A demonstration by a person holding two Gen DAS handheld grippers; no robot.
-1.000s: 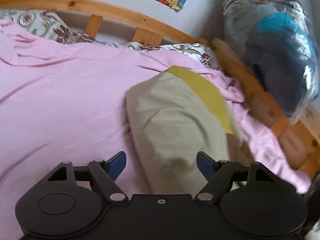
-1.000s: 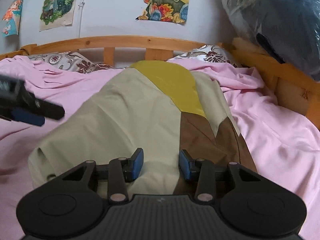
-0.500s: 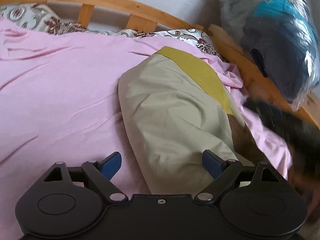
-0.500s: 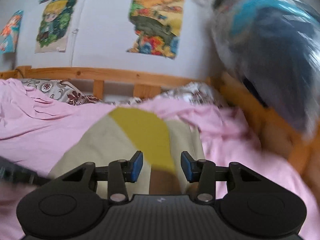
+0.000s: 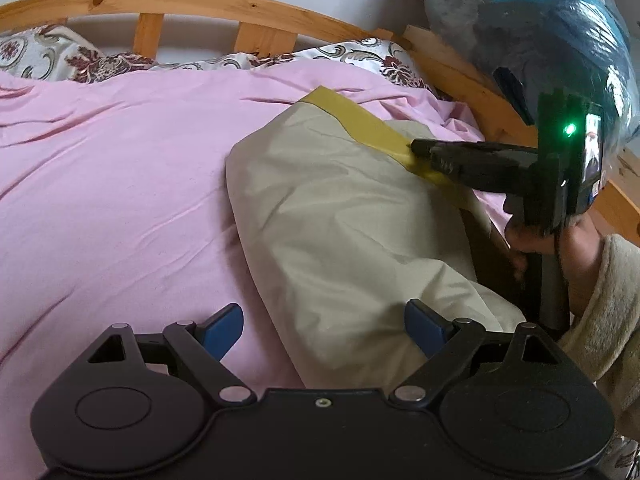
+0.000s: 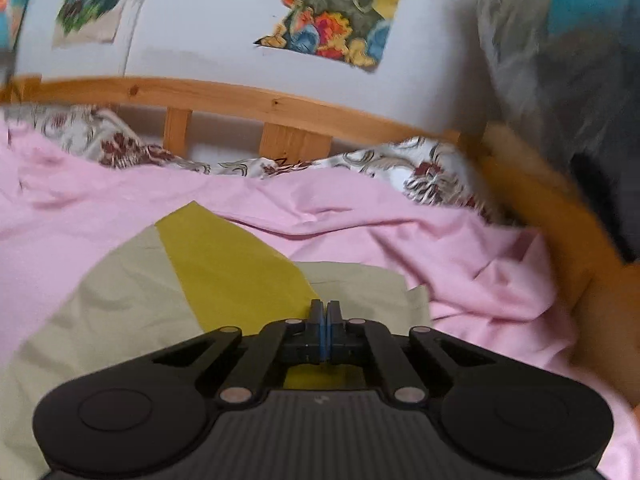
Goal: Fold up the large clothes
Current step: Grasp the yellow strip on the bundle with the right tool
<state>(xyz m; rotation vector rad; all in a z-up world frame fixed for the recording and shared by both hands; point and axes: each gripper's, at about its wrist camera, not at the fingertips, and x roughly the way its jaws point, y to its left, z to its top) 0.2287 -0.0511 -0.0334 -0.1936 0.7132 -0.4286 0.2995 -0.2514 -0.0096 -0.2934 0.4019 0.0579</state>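
The right tongs [image 6: 324, 312] have just been closing, and their blue pads now stand pressed together over the garment [image 5: 344, 216], a large beige piece with a mustard-yellow band [image 6: 224, 256] and a brown panel. In the right wrist view no cloth shows between the pads, and the yellow band passes underneath them. In the left wrist view their closed tip [image 5: 420, 147] rests on the band, at the far right part of the garment. I cannot tell whether a thin fold is pinched there or the tip merely touches the cloth. A second ago these tongs stood half open at the garment's near edge, over the seam between beige and brown; since then they have travelled toward the headboard [image 6: 248, 100] and shut.

The left tongs [image 5: 324, 324] are wide open and empty, and have opened a little further within the last second. They hang over the near end of the garment: the right pad is above the beige cloth, the left one above the pink sheet [image 5: 100, 184].

The garment lies bunched in a long folded shape on the right half of the bed, its far end near the patterned pillow [image 5: 360, 54].

By my judgement the right hand is taking hold of the far edge for the next fold, with the left poised to catch the near end. The fold itself is not yet made.
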